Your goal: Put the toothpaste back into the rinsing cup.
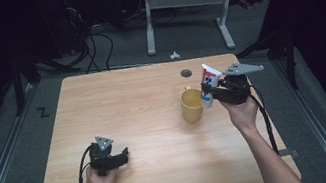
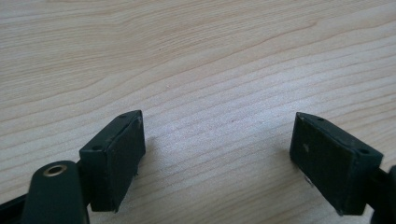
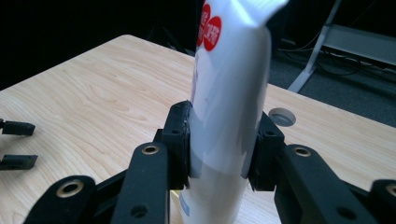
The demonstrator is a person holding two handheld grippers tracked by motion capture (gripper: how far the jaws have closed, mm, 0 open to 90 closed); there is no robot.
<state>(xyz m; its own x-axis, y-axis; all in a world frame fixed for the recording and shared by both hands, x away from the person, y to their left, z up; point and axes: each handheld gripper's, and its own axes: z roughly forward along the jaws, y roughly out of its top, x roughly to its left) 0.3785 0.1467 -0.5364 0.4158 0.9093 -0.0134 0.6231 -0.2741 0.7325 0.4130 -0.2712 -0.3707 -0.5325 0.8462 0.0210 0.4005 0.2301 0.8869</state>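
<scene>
tube (image 3: pixel 229 107) top cropped, cap behind mug (image 1: pixel 192 105)

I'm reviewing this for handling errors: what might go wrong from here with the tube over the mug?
The right gripper pinches the soft toothpaste tube mid-body, so it may squash or slip. The tube's cap end hangs at the yellow mug rim; lowered off-centre, it might tip the mug.

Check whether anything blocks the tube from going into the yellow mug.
Nothing visible does. The right gripper holds the tube upright, cap down, at the mug's right rim; the mug's mouth looks open.
</scene>
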